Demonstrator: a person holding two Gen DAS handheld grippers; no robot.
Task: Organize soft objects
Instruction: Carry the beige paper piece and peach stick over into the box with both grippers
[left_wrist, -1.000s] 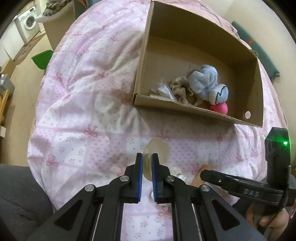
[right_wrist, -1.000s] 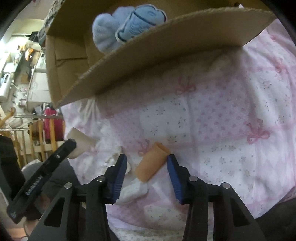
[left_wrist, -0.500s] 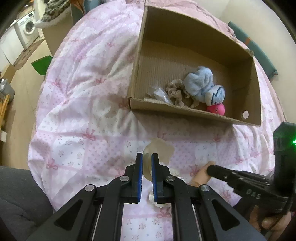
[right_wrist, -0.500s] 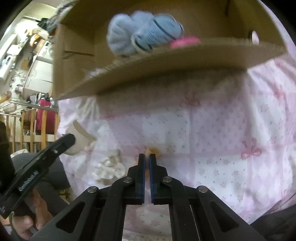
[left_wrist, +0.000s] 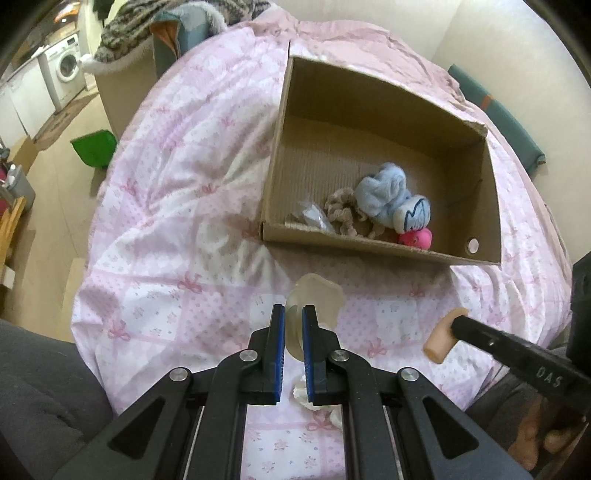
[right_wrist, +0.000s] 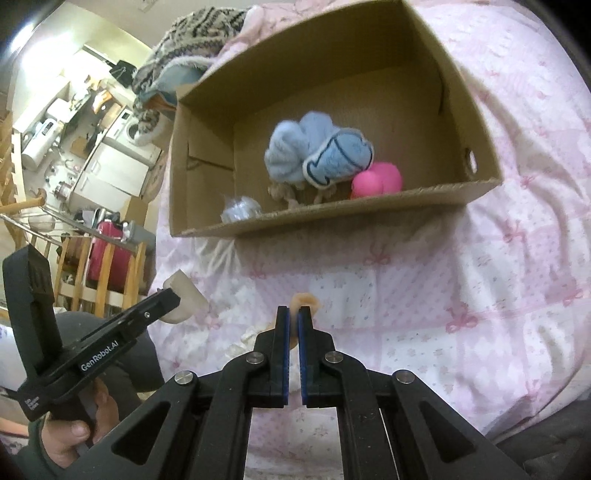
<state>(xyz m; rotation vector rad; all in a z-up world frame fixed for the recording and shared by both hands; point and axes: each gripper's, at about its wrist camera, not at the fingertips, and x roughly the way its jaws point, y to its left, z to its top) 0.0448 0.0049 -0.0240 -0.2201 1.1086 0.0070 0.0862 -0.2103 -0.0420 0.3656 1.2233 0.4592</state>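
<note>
We hold both tongs above the bed (left_wrist: 177, 229) — left tongs (left_wrist: 293, 325) pinching a pale soft lump (left_wrist: 317, 295), right tongs (right_wrist: 294, 325) pinching an orange piece (right_wrist: 304, 300) — near the cardboard box (left_wrist: 369, 243).

Both my wrist cams sit just behind their jaws, pitched steeply down over the pink patterned bedspread (left_wrist: 177, 229). Both share the open brown cardboard box (left_wrist: 369, 243) (right_wrist: 332, 218) ahead, fairly near.

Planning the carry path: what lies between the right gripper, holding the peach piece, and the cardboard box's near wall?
Only bare pink quilt lies between the right gripper and the cardboard box, as the right wrist view shows.
</note>
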